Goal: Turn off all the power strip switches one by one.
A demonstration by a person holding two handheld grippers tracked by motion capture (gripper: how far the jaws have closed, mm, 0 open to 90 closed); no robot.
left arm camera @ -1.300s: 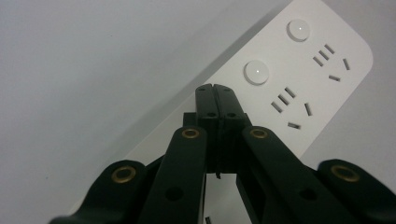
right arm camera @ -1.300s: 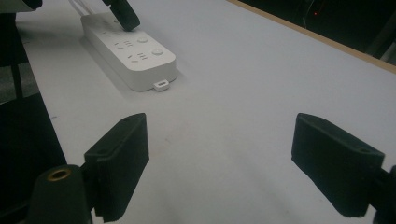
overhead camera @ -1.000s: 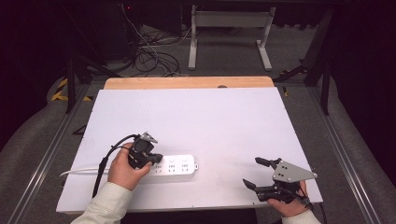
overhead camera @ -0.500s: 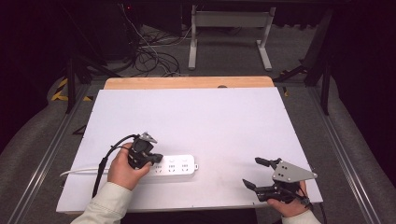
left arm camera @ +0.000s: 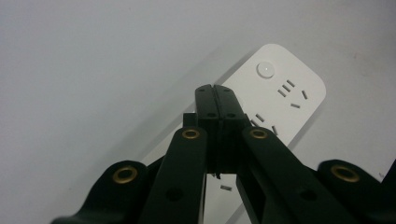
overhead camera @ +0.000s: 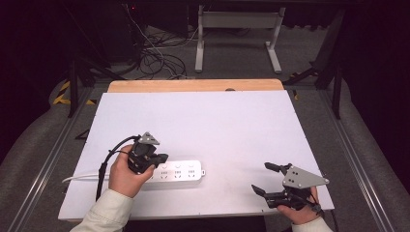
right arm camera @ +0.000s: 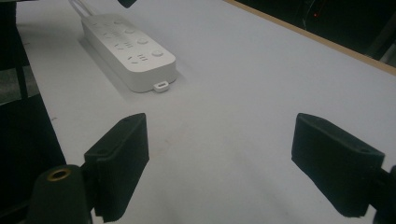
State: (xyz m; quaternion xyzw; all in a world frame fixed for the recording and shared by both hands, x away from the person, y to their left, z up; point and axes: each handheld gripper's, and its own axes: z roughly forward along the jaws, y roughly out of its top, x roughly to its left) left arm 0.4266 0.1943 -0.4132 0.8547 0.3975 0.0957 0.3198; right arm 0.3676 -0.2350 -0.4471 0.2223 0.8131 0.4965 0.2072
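My left gripper [overhead camera: 162, 157] sits near the front-left corner of the white tabletop [overhead camera: 203, 121], its jaws pressed together with nothing between them, tips hovering over the left end of the white power strip [overhead camera: 176, 173]. In the left gripper view the closed tips [left arm camera: 216, 100] cover part of the strip [left arm camera: 285, 100] below its round button. The strip lies along the front edge, its cord running off leftward. My right gripper [overhead camera: 265, 179] rests at the front-right corner, jaws spread wide and empty, aimed toward the strip [right arm camera: 128, 46], well apart from it.
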